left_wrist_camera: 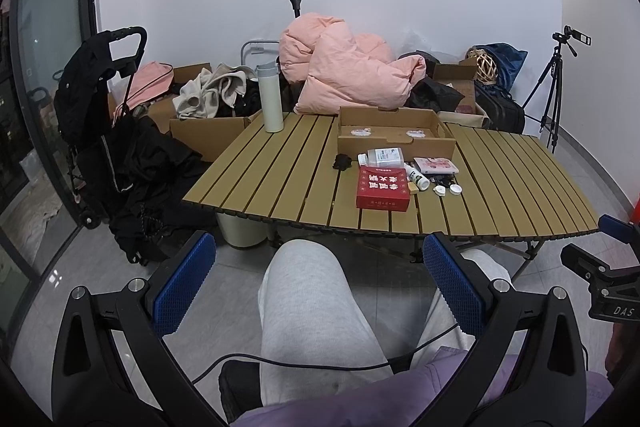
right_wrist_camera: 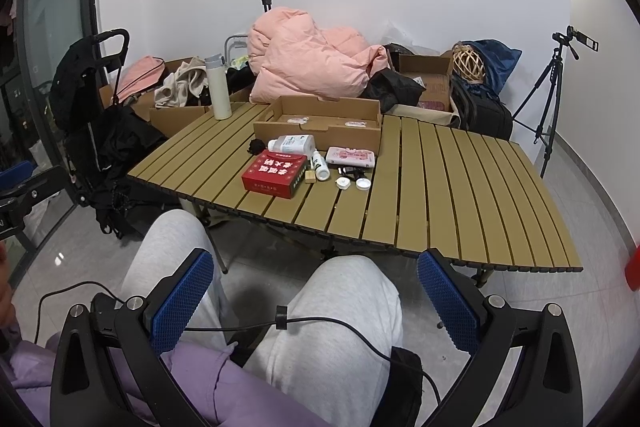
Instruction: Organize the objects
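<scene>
On the slatted wooden table point(left_wrist_camera: 280, 183) point(right_wrist_camera: 460, 187) lie a red box point(left_wrist_camera: 383, 187) point(right_wrist_camera: 275, 174), a clear bottle on its side point(left_wrist_camera: 380, 155) point(right_wrist_camera: 291, 143), a small white bottle point(left_wrist_camera: 417, 177) point(right_wrist_camera: 320, 165), a pink wipes pack point(left_wrist_camera: 435, 165) point(right_wrist_camera: 351, 155), two white caps point(left_wrist_camera: 447, 190) point(right_wrist_camera: 352, 183), a black scrunchie point(left_wrist_camera: 342, 161) point(right_wrist_camera: 256, 146) and an open cardboard tray point(left_wrist_camera: 394, 135) point(right_wrist_camera: 320, 123). My left gripper point(left_wrist_camera: 320, 283) and right gripper point(right_wrist_camera: 316, 291) are open and empty, held over the person's knees, well short of the table.
A white thermos point(left_wrist_camera: 270, 97) point(right_wrist_camera: 218, 87) stands at the table's far left corner. Behind are a pink duvet point(left_wrist_camera: 344, 67), cardboard boxes of clothes point(left_wrist_camera: 208, 107), a black cart point(left_wrist_camera: 100, 115) and a tripod point(left_wrist_camera: 554, 83). A cable point(right_wrist_camera: 320, 323) crosses the knees.
</scene>
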The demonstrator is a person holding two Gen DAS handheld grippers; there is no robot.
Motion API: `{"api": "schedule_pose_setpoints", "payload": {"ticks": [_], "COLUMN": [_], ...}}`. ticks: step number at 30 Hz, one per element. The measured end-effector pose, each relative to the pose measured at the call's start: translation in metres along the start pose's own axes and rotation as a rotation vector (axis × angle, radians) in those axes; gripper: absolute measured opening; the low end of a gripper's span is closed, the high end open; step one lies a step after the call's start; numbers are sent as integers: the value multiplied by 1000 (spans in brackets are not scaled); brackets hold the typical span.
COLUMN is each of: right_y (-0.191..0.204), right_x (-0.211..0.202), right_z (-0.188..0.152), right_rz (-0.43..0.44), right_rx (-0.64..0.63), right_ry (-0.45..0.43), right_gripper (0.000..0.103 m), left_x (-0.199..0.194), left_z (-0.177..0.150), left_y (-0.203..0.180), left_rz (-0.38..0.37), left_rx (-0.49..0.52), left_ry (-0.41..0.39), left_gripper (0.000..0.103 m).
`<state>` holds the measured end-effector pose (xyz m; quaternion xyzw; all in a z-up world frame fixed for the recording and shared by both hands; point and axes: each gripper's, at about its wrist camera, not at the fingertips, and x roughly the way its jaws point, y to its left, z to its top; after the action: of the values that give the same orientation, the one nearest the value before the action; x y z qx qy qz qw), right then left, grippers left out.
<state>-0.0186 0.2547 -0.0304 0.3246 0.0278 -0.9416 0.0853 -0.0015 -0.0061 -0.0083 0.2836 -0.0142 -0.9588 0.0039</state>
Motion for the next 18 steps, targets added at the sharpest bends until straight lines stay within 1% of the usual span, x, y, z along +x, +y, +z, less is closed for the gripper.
{"api": "schedule_pose_setpoints", "payload": {"ticks": [8,13,15,18], "right_y": [0,-6,-9,-11], "right_x": [0,-4,-8,-14], "right_z": [-1,-1,-1,-1], "right_rz": [1,-6,4,35], "right_rx": [4,13,24,36], "right_ry": [-5,-36,-63,-108], "right_gripper": [103,103,103,103], "left_x": [1,3,2,-2], "left_z": [0,2,2,4], "left_y": [-1,-2,1,6], "left_rz": [-1,-8,-25,-104], "left_rx": [2,-1,-23,-63], "left_ry": [5,0,-9,-42], "left_gripper": [103,103,103,103]}}
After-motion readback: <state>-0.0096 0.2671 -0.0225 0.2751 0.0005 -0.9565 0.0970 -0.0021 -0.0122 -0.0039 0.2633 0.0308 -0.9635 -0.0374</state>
